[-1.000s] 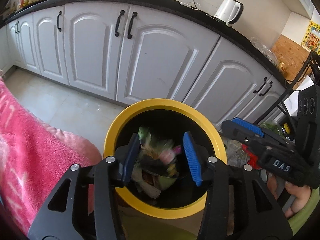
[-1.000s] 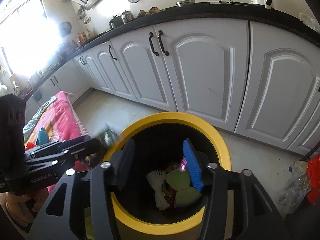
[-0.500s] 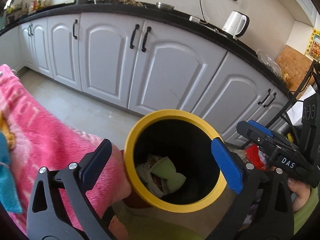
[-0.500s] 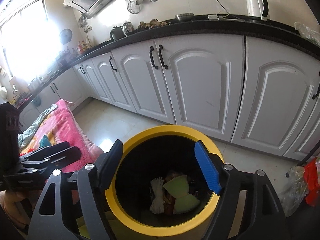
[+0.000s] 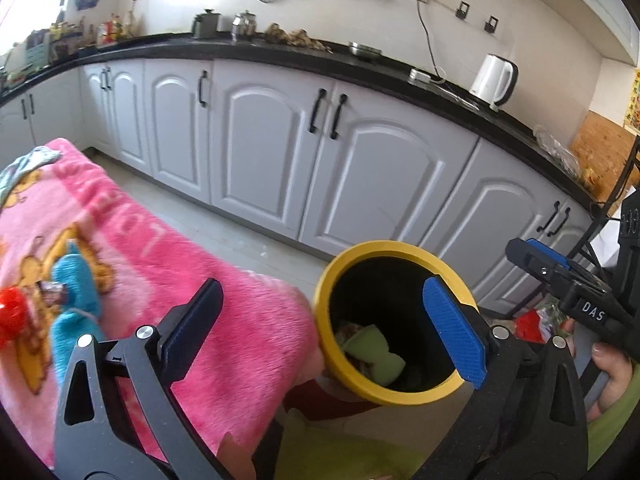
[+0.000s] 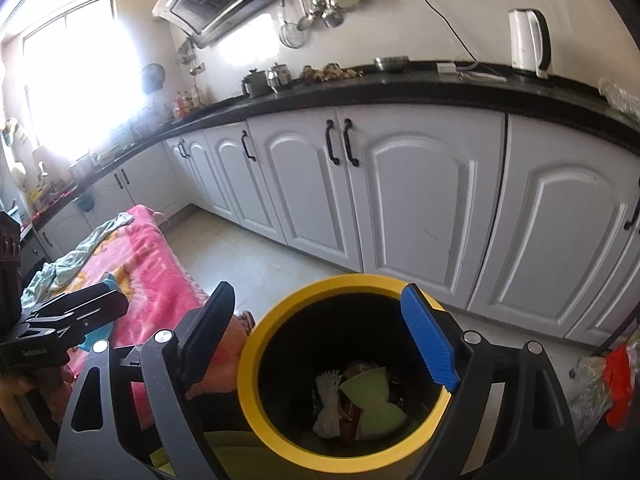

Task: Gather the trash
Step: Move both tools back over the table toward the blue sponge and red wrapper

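Standing at the lower centre of both wrist views, the yellow-rimmed trash bin (image 6: 256, 364) has a black inside that holds the trash (image 6: 370, 398): a pale green piece, a white frilled paper beside it and some darker scraps underneath. The left gripper (image 5: 326, 326) has its jaws spread wide, one finger over the pink blanket (image 5: 168, 248) at the left of the frame and the blue-padded one over the bin's right rim, with nothing between them. The right gripper (image 6: 318, 334) has just been opening and its jaws now stand wide above the bin mouth, empty too. In the left wrist view the right gripper shows at the right edge, a hand (image 5: 608, 376) wrapped around its handle. A red wrapper (image 5: 12, 316) and a blue cloth (image 5: 74, 292) lie on the blanket at the left edge. White cabinets (image 6: 420, 200) under a black countertop (image 6: 400, 84) cross the upper half, a white kettle (image 6: 528, 42) at the upper right.
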A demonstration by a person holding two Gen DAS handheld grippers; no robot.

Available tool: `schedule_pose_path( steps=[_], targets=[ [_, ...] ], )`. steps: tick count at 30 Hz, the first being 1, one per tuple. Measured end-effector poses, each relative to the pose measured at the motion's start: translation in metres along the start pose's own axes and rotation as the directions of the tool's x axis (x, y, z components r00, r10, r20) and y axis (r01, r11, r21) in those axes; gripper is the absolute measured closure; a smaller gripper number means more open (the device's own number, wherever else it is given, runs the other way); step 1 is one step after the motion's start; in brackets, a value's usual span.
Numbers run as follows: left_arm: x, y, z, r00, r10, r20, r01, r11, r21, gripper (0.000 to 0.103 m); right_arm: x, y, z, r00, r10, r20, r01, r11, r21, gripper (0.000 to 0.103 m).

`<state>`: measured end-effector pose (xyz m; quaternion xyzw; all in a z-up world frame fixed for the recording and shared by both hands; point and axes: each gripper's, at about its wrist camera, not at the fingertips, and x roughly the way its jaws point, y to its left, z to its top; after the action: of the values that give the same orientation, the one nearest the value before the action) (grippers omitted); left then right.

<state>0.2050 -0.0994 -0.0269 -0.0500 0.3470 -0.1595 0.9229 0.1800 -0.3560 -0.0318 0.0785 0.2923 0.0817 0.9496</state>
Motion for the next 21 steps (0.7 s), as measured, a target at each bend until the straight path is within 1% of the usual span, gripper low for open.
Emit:
schedule_pose_path(
  steps=[10, 14, 21],
  targets=[
    [-0.053, 0.041, -0.011, 0.994, 0.086, 0.066, -0.083, 0.995, -0.049, 0.011, -0.023, 0.046, 0.006, 0.997, 0.055, 0.06, -0.05, 0.995, -0.083, 0.015],
    [-0.074, 0.058, -0.015, 0.987, 0.131, 0.09, -0.124, 0.99, -0.071, 0.011, -0.03, 0.065, 0.006, 0.994, 0.08, 0.076, -0.07, 0.99, -0.121, 0.014],
    [-0.106, 0.086, -0.023, 0.974, 0.187, 0.126, -0.171, 0.977, -0.127, 0.011, -0.038, 0.099, 0.002, 0.988, 0.133, 0.083, -0.116, 0.976, -0.184, 0.012]
  ],
)
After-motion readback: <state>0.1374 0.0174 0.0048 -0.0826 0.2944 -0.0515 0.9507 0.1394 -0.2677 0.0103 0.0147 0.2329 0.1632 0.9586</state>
